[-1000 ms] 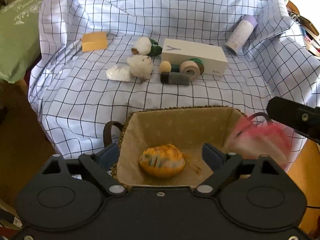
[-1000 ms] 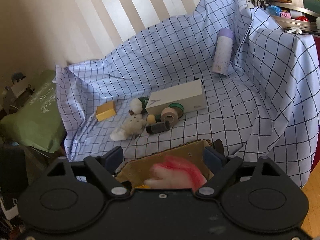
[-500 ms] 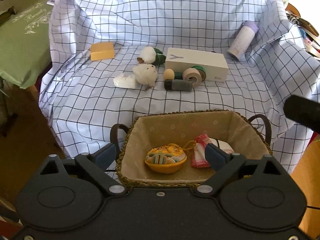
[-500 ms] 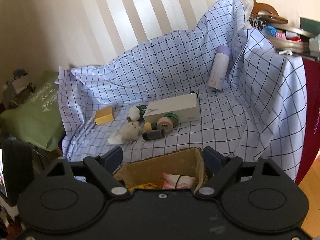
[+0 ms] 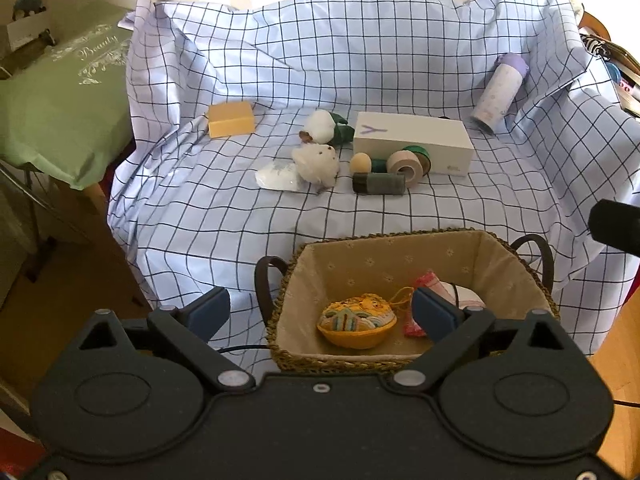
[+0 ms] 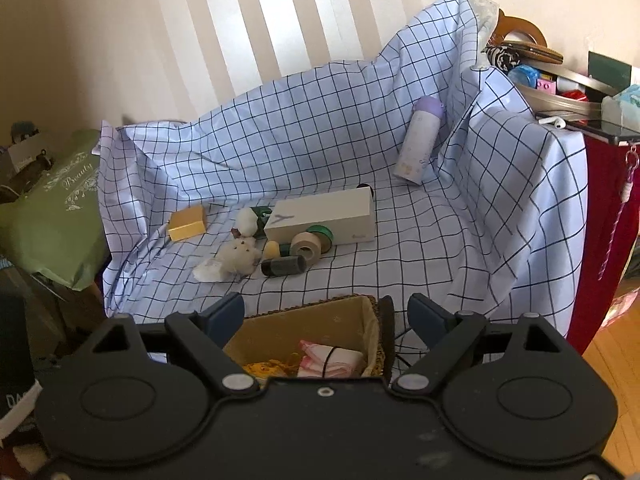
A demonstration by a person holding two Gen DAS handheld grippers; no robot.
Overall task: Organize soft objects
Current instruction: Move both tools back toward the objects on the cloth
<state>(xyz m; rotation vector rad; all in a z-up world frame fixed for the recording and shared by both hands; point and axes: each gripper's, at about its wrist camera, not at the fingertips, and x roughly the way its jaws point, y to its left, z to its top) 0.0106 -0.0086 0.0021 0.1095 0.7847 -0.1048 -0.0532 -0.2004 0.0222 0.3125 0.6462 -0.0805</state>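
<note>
Pink cloth (image 5: 430,285) dropped into basket (image 5: 400,240); only left view shows whole pouch (image 5: 356,322).

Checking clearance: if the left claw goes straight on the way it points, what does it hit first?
Probably the basket: the left claw, jaws opening and empty, points down into it, toward the yellow pouch. Depth is unclear, so the near rim could come first.

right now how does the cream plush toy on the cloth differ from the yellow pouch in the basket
The cream plush toy is fluffy and a single pale colour; the yellow pouch is smooth-edged with a striped, multicoloured top. The plush toy lies out on the checked cloth beside a white packet; the pouch already sits inside the lined basket, next to a pink folded cloth. Both look soft and rounded, and neither gripper touches them.
</note>
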